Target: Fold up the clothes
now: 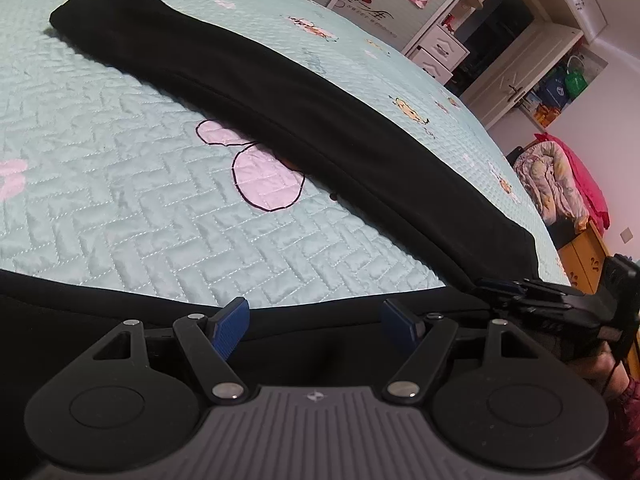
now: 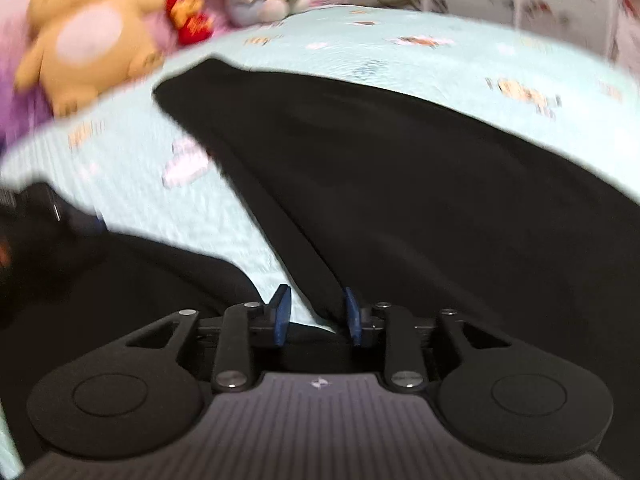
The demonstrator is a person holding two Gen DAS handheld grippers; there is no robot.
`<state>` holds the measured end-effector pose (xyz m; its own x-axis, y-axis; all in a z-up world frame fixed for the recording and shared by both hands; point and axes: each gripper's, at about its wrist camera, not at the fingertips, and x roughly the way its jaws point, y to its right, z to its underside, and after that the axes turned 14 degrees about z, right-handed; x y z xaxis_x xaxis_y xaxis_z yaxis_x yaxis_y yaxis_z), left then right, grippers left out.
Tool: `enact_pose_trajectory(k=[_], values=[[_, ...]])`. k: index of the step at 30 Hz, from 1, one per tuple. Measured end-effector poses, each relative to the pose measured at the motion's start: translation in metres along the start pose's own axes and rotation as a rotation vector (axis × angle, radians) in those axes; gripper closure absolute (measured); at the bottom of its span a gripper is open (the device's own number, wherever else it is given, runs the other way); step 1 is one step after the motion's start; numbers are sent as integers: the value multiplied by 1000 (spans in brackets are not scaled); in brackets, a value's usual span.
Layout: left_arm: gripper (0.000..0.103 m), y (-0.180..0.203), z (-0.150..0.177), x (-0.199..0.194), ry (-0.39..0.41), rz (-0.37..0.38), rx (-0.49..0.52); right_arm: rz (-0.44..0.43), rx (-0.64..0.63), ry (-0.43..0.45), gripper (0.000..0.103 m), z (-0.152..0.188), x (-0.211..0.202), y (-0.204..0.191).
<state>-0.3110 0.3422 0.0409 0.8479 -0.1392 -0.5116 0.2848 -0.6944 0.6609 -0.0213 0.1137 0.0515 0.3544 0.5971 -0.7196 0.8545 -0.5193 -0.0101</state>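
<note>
Across the bed [image 1: 120, 208], soft, limp black trousers [image 1: 280, 92] lie; take their corners. Left gripper [image 1: 316, 320] jaws wide open, empty; right gripper [image 2: 316, 316] jaws part-open around an edge.

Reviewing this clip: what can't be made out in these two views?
- Left tool, left wrist view: open, but the black garment runs under the tool body, hiding its near edge.
- Right tool, right wrist view: whether it pinches fabric is unclear; motion blur.
- Plush toys, right wrist view: details blurred.
- Garment type: unclear, partly out of frame.
</note>
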Motion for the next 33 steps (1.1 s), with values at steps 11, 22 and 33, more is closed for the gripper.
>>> enact_pose_trajectory(k=[11, 22, 33], values=[[27, -5, 0, -7, 22, 27, -41, -222, 783, 62, 69, 32, 28, 52], [27, 7, -20, -1, 78, 96, -68, -82, 686, 56, 72, 34, 28, 27], [30, 52, -59, 87, 99, 140, 42, -138, 739, 255, 83, 66, 39, 46]])
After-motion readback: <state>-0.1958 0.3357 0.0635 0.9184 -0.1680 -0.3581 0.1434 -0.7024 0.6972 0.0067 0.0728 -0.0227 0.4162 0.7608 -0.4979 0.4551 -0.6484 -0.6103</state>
